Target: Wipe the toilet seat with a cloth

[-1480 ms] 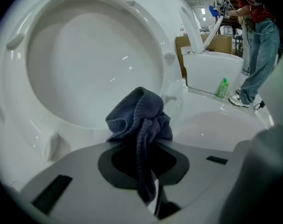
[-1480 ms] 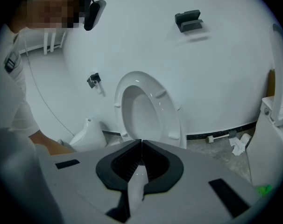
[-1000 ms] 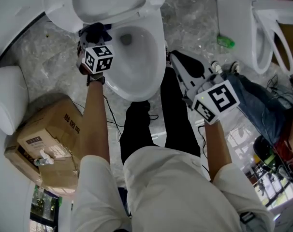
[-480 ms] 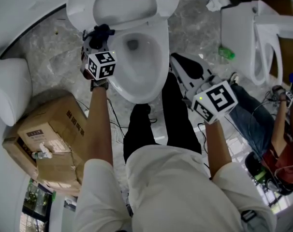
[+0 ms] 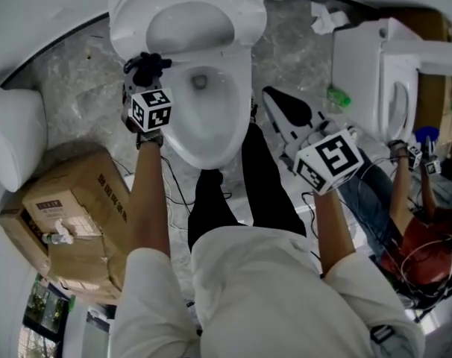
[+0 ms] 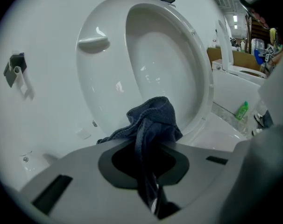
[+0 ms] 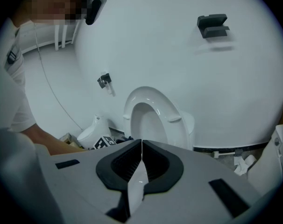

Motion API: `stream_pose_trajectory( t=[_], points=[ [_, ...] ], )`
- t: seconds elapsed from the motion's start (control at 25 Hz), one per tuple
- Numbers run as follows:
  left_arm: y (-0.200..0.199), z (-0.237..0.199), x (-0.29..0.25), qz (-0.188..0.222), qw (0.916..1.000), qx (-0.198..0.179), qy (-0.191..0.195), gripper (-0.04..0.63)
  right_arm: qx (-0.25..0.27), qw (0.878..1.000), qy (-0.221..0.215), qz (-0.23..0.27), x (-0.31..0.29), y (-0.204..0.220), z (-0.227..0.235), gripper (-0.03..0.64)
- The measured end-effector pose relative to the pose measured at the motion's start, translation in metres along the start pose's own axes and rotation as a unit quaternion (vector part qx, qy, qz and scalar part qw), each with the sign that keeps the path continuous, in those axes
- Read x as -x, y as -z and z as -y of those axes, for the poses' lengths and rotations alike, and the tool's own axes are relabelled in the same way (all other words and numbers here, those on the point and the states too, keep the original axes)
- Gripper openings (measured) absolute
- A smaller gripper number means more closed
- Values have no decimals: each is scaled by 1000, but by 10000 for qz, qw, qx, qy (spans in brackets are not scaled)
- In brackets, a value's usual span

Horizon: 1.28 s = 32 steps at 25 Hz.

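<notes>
Cannot make out the tips of the left gripper from above: buried under the dark cloth pinched in its jaws, at 10 o'clock of the bowl, near the raised toilet seat. Shows the right gripper at 3 o'clock, jaws pressed together on nothing. Crowded by a cardboard box at 8 o'clock, a second toilet and green bottle at 2 o'clock; cuts off another person at 4 o'clock.
</notes>
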State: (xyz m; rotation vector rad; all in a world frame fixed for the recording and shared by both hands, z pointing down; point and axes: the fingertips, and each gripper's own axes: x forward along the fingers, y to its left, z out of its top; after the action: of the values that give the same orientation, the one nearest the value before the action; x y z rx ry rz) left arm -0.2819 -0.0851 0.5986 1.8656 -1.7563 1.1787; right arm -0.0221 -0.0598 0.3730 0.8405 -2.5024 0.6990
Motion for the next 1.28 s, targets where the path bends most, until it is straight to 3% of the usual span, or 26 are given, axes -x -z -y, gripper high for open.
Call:
stream_pose_trajectory(
  t=[0.16,0.48,0.8,1.12,1.28],
  points=[
    [-2,-6,1,-138,9997,188,49,40,54,9999,-91,-32,0,-12,5,29],
    [-24,-33,18,-148,9990,355,-220,40,173,9988,-447,-131,-12,-34,13,29],
    [-54,-54,38,128,9976,531,-434,38,412,9973,-597,-115,-22,-57,15,29],
    [-93,-65,63,668,9936,608,-672,38,418,9983,-389,62,-13,-72,16,29],
    [-107,-66,72,708,9920,785,-685,38,344,9988,-284,190,-4,-78,10,29]
  ],
)
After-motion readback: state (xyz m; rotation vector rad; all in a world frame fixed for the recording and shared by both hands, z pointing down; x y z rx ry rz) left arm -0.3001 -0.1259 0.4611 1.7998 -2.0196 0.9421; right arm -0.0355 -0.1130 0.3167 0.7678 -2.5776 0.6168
